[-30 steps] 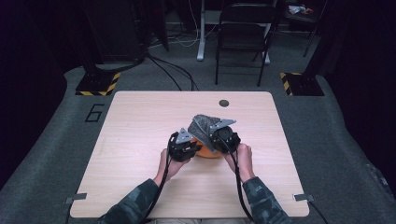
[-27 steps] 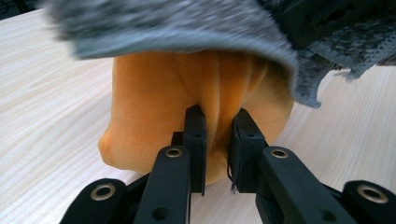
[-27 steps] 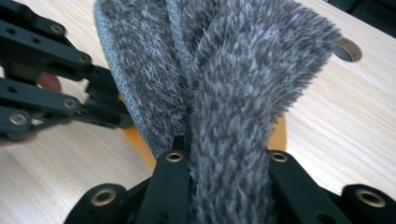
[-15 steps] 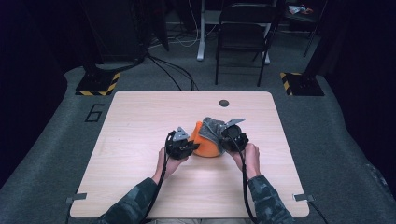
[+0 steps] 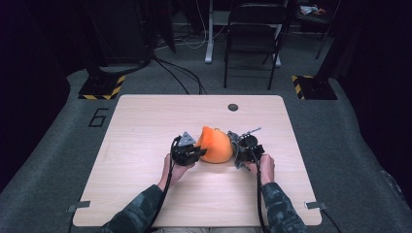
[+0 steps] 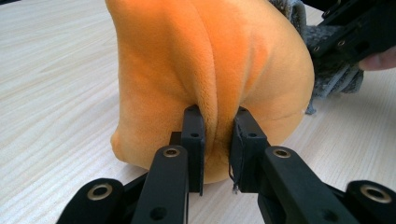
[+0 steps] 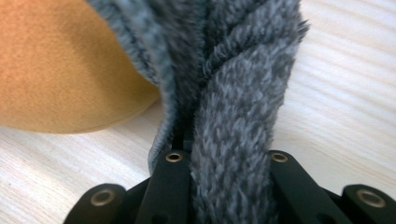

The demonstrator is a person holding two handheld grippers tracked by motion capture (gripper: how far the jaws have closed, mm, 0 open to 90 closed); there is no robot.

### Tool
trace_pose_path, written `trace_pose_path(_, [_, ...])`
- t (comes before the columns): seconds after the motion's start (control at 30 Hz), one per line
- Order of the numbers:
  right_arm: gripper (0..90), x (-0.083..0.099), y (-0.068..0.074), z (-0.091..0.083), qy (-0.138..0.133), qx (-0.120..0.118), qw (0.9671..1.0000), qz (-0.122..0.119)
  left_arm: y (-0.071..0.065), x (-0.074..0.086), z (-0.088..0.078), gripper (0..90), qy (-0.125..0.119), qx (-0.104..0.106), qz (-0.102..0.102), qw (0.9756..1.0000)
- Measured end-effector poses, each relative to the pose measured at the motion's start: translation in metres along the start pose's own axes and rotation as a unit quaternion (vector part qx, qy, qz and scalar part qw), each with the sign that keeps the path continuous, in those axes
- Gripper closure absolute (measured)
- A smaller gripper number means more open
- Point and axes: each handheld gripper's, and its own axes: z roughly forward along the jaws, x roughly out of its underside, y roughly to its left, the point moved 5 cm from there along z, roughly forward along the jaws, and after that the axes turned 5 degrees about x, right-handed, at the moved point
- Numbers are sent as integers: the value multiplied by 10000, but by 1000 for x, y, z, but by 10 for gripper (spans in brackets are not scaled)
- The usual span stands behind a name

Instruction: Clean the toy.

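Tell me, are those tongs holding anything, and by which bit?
Yes. The left tongs pinch a fold of the orange plush cloth low on its side. The right tongs clamp a bunch of the grey fuzzy cloth.

Plush piece (image 5: 215,144) on the table (image 5: 145,121), near the middle; left gripper (image 5: 194,154) touching its left side, right gripper (image 5: 237,151) at its right, fuzzy cloth (image 7: 233,93) between.

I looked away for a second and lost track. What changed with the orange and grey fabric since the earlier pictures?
The right gripper drew the grey fabric off the top toward the right and down, baring the orange plush. The left gripper stayed clamped on an orange fold at the same spot on the table.
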Motion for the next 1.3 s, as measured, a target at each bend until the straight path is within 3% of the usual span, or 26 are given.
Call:
trace_pose_path(0.1, [789, -3, -6, -10, -79, 33, 9999, 57, -2, 0, 0, 777, 16, 10, 21, 10000])
trace_pose_path(0.17, [789, -10, -10, -26, -356, 108, 9993, 80, -4, -1, 0, 776, -28, -30, 57, 10000])
trace_pose_path(0.23, [789, -21, -8, -51, -683, -55, 9976, 84, -6, -2, 0, 776, 15, -46, 167, 9998])
trace_pose_path(0.3, [789, -31, 2, -70, -1021, -88, 9947, -6, -8, -2, 0, 774, 0, -46, 176, 9998])
trace_pose_path(0.43, [789, -44, 42, -92, -1414, -188, 9882, -557, -14, -3, 1, 773, -1, -100, 292, 9995])
trace_pose_path(0.53, [788, -47, 67, -83, -1319, -179, 9871, -893, -16, -2, 1, 773, 36, -90, 372, 9993])
trace_pose_path(0.63, [788, -45, 70, -68, -1209, -12, 9871, -1050, -16, -1, 2, 772, 61, -111, 395, 9991])
trace_pose_path(0.73, [788, -44, 65, -67, -1203, -27, 9871, -1058, -14, 0, 1, 773, 60, -66, 371, 9993])
trace_pose_path(0.87, [788, -40, 56, -65, -1081, -85, 9908, -810, -14, 0, 1, 773, 63, -91, 362, 9993])
trace_pose_path(1.3, [788, -25, 23, -45, -574, 46, 9973, -453, -11, 1, 1, 773, 79, -83, 353, 9993])
